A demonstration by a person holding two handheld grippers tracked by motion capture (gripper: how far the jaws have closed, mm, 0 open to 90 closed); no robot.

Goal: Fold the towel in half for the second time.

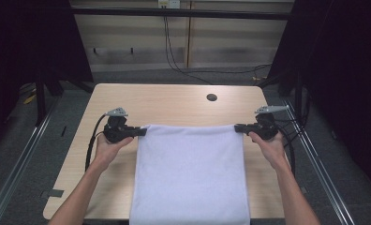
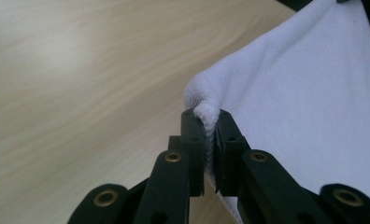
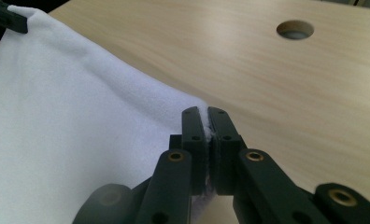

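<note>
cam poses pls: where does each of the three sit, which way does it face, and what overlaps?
High view: above the person's side, facing forward and down on the table; both forearms, left gripper, right gripper.
Left gripper view: rides the left gripper, along jaws shut on a towel corner.
Right gripper view: rides the right gripper, toward the table hole.
Shared: towel, tabletop.

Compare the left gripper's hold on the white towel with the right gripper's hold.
The left gripper pinches a bunched, rounded tuft of the white towel that bulges above its tips; the right gripper clamps a thin, flat edge, barely showing between its jaws. In the high view the left gripper holds the towel's far left corner, the right gripper its far right corner. Both are shut on the same far edge, pulled straight.
</note>
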